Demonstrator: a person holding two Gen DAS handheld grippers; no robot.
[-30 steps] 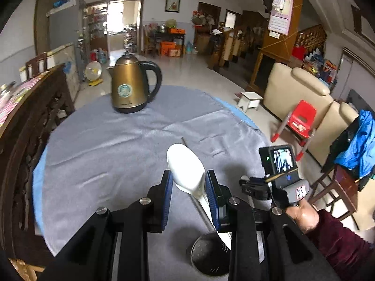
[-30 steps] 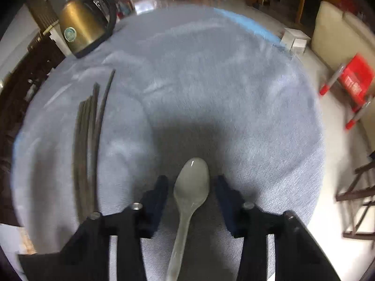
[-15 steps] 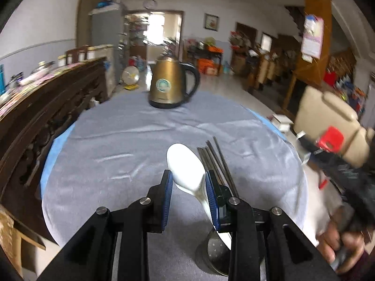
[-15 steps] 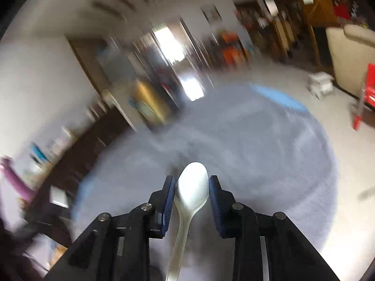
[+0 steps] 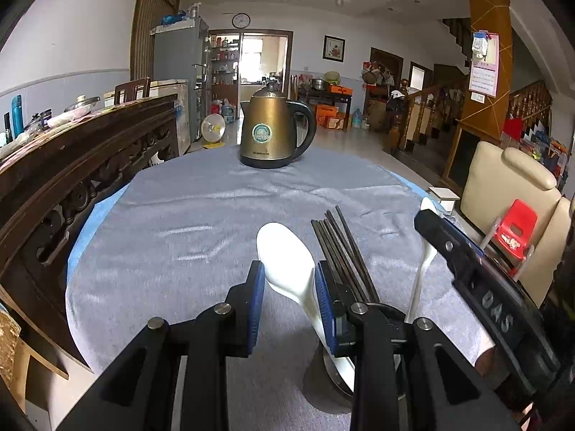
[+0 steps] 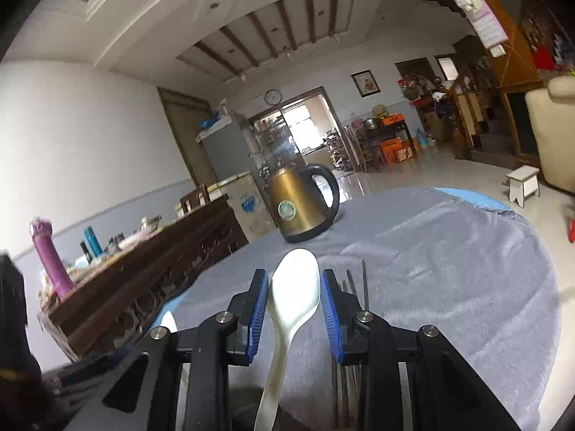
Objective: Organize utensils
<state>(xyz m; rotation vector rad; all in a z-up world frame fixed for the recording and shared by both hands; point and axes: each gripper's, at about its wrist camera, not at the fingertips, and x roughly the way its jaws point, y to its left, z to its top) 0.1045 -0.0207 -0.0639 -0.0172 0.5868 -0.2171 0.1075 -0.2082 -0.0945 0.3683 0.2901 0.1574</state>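
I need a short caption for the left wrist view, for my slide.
Left gripper holds a white spoon above a metal holder, chopsticks beside it.

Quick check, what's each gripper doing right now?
Left gripper: closed on a white spoon, handle toward the metal cup.
Right gripper: closed on another white spoon.

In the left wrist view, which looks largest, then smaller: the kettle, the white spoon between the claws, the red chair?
1. Kettle, the largest as seen, though farthest on the table.
2. White spoon; it is very near the camera, so its look is enlarged.
3. Red chair, smallest; it stands farther off, so its true size is unsure.
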